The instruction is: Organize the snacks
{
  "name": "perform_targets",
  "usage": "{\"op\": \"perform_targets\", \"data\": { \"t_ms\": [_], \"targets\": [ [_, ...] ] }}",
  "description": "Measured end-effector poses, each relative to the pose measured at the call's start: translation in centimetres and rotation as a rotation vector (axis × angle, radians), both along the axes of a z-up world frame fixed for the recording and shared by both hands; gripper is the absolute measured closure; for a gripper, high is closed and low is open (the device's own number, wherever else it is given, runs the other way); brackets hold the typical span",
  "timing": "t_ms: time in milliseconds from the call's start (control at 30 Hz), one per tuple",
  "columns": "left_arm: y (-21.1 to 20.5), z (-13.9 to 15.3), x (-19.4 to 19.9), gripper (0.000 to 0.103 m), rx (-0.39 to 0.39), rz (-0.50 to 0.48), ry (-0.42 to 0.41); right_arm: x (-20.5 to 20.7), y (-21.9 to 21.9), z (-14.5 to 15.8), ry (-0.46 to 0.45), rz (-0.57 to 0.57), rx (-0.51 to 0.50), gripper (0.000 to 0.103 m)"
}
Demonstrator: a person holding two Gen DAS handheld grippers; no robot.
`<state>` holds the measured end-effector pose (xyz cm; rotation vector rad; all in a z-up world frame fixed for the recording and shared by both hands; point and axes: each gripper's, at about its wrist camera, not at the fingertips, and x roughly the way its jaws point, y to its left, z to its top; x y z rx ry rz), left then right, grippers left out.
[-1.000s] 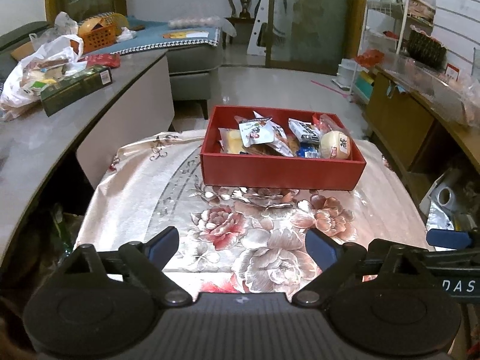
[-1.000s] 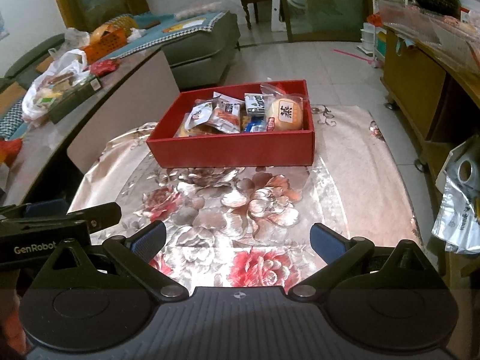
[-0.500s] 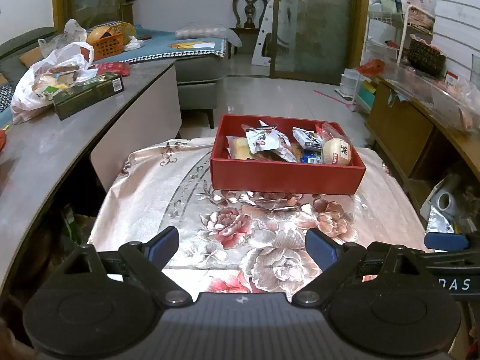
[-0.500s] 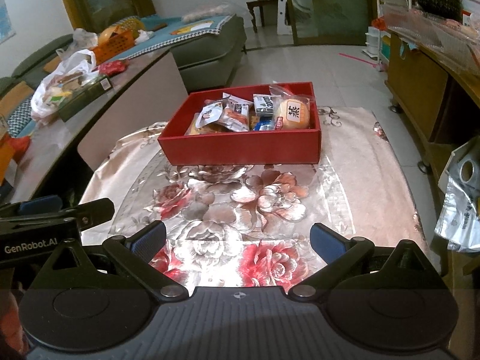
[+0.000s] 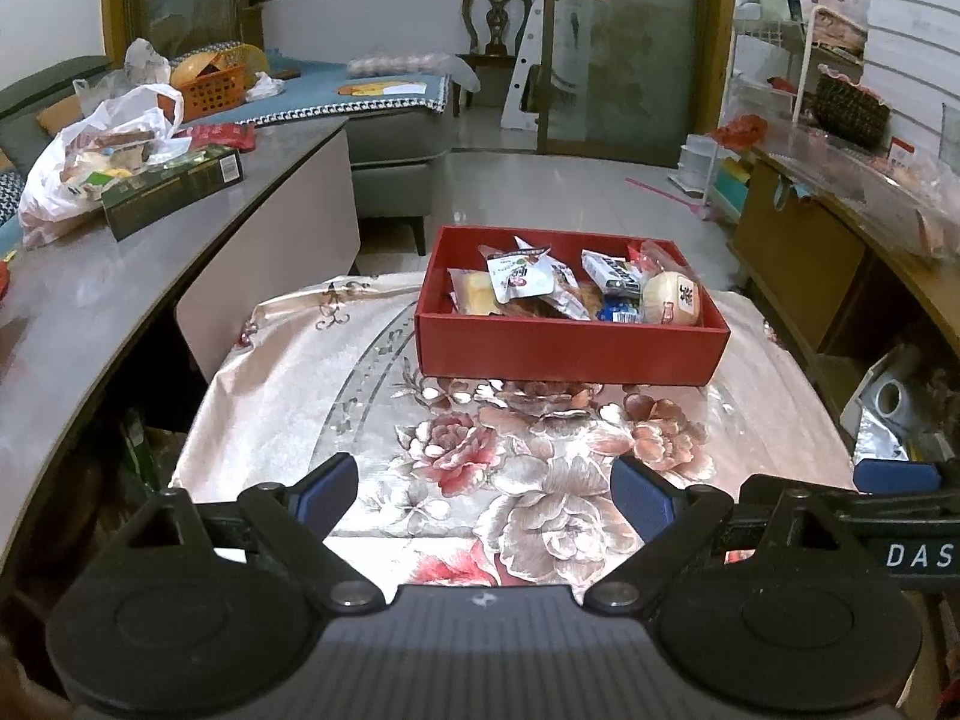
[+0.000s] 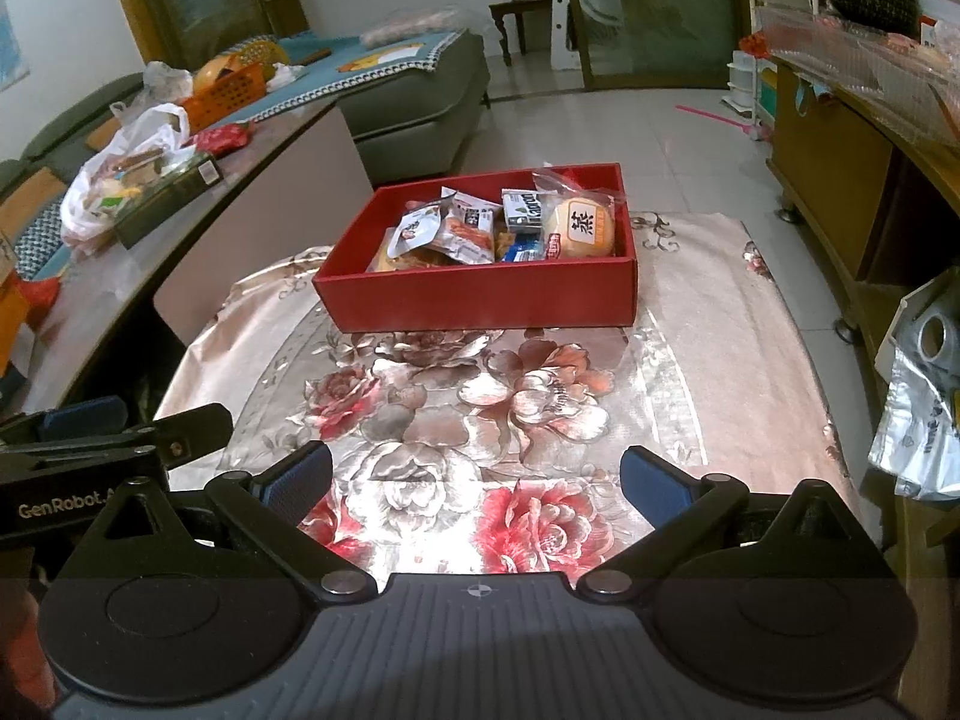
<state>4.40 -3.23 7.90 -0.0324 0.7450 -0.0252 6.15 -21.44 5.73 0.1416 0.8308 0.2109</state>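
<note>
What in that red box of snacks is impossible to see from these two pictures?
- Lower snacks: covered by the top packets in both views.
- Box floor: the red box near wall and contents hide it.
- Print on the blue wrapper: too small to read, left view.

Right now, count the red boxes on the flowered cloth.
1. The red box sits on the flowered cloth at its far end, ahead of both grippers, packed with wrapped snacks.
</note>
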Motion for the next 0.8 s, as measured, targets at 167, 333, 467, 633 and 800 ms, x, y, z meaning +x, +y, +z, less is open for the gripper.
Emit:
{"op": "perform_targets", "data": {
  "t_ms": [167, 333, 467, 633, 800],
  "targets": [
    [-0.1, -0.5, 0.5, 0.016, -0.021, -0.018, 0.025, 0.2, -0.1, -0.2, 0.007, -0.004, 0.002, 0.000],
    [-0.2, -1.1, 1.3, 0.014, -0.050, -0.029, 0.063, 0.4, -0.3, -0.2, 0.011, -0.003, 0.004, 0.000],
    [0.1, -1.3, 1.4, 0.008, -0.078, -0.013, 0.045, 0.5, -0.5, -0.3, 0.011, -0.006, 0.011, 0.000],
    [-0.2, -1.1, 1.2, 0.008, -0.052, -0.013, -0.011, 0.8, -0.8, -0.4, 0.019, -0.008, 0.018, 0.000],
    [-0.3, -0.6, 0.9, 0.004, -0.024, 0.010, -0.069, 1.0, -0.9, -0.3, 0.015, -0.008, 0.024, 0.000]
  ]
}}
